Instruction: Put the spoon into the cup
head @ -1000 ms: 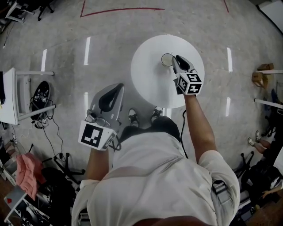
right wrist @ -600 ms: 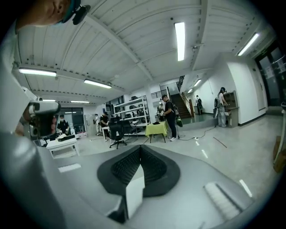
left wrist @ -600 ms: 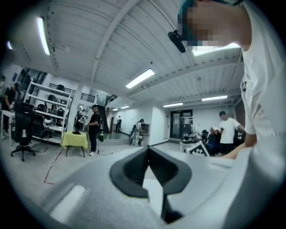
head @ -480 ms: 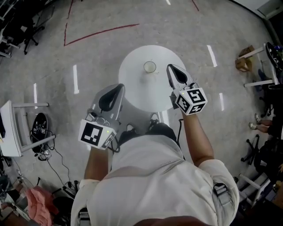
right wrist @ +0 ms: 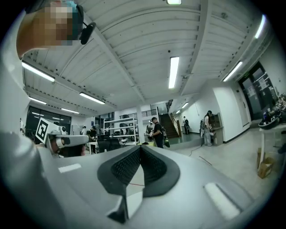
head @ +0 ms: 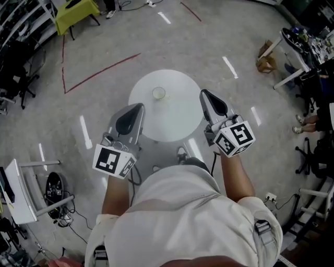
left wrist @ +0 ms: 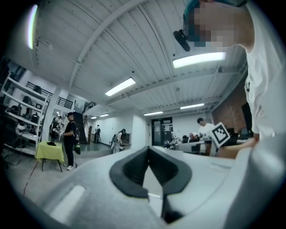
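Observation:
A small clear cup [head: 158,94] stands on the round white table [head: 177,122] in the head view. I cannot make out the spoon at this size. My left gripper [head: 138,106] is held up over the table's near left edge, its jaws together with nothing between them. My right gripper [head: 203,92] hovers over the table's right edge, well to the right of the cup, also shut and empty. Both gripper views point level across the room: the left gripper [left wrist: 149,148] and the right gripper [right wrist: 140,146] show their pads meeting at the tip. No table or cup appears in them.
Grey floor with red tape lines [head: 99,73] surrounds the table. A yellow-green table [head: 75,10] stands far left, a white desk [head: 15,187] near left, a wooden stool [head: 267,62] and office chairs to the right. People stand in the background [left wrist: 69,141].
My right gripper has left the cup and pulled back to the right and up. The left gripper has risen too. The table and cup look smaller and farther below.

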Demonstrator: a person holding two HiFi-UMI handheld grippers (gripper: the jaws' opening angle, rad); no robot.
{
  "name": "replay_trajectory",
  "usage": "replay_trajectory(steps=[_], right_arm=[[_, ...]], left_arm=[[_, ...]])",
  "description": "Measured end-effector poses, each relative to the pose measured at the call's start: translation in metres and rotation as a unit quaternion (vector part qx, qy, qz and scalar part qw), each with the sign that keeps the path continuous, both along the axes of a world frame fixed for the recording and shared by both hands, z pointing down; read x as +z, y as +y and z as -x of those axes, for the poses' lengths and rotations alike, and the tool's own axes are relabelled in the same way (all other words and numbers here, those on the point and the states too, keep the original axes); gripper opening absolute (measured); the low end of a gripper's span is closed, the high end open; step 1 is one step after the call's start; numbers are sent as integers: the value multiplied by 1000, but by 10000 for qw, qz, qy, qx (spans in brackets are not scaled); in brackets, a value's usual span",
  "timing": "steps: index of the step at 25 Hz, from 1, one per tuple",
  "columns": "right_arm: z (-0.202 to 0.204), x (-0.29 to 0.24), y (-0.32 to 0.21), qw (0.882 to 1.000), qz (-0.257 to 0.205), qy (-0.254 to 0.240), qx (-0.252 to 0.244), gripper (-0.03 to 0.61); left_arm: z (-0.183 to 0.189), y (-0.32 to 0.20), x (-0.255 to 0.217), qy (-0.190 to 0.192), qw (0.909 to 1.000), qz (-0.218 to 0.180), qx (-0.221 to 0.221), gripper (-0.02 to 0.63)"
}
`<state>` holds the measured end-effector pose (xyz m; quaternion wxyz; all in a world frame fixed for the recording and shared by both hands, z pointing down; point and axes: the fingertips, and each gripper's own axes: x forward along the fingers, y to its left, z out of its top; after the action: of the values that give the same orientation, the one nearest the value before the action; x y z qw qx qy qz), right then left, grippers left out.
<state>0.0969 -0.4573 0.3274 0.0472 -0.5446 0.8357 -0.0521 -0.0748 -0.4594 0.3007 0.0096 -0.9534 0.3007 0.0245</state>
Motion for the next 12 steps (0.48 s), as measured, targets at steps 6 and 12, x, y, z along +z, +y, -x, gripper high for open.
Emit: replay_trajectory(steps=[6, 12], right_arm=[[-33, -46, 34, 9981, -552, 84, 251, 5], [-50, -53, 42, 9979, -592, 55, 271, 5]], left_arm=[[-32, 17, -16, 10, 9997, -131, 228, 0], [-45, 25, -21, 1, 9997, -127, 212, 0]])
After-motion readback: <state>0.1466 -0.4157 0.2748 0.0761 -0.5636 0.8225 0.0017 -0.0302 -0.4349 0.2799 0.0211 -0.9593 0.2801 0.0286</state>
